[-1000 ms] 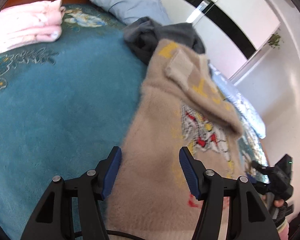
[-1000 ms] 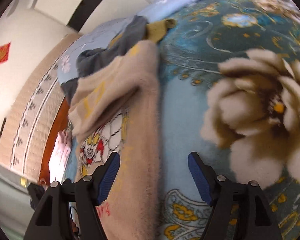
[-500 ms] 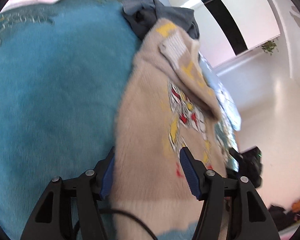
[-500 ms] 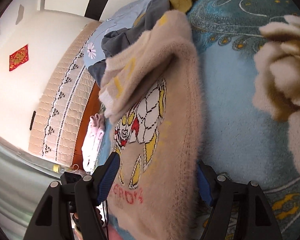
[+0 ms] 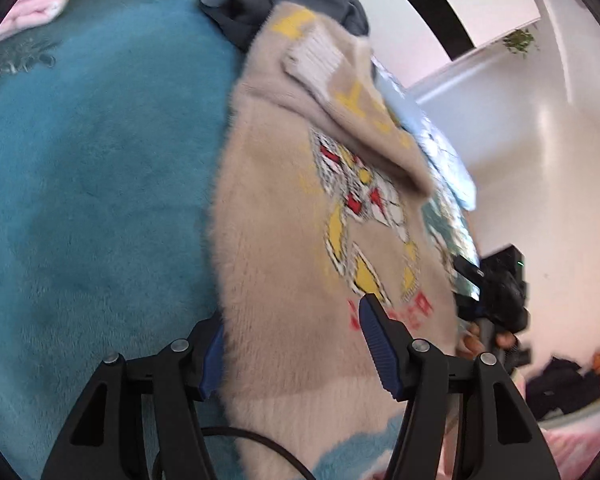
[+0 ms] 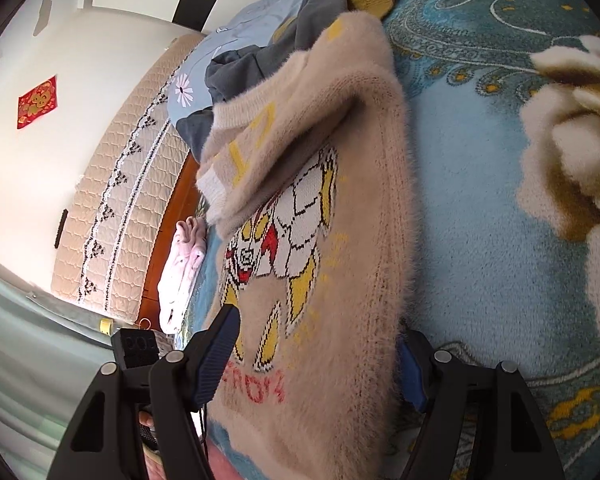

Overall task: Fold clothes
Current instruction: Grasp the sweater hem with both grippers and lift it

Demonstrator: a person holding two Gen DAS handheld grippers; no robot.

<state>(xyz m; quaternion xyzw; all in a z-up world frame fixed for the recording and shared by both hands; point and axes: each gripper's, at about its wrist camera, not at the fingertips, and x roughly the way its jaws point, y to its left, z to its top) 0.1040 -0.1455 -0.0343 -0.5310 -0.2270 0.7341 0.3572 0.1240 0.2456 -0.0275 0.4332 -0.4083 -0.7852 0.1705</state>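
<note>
Fuzzy beige cartoon-print sweater lies on blue floral bed blanket; left gripper and right gripper jaws spread wide, straddling its hem corners.

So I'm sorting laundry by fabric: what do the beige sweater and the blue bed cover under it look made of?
The beige sweater looks like a fuzzy, mohair-like knit: fine hairs stand off its edges, its cuff is ribbed, and the cartoon is knitted in. The blue bed cover looks like plush fleece or velvet: short, dense, matte pile with a printed floral pattern. Exact fibres can't be told.
</note>
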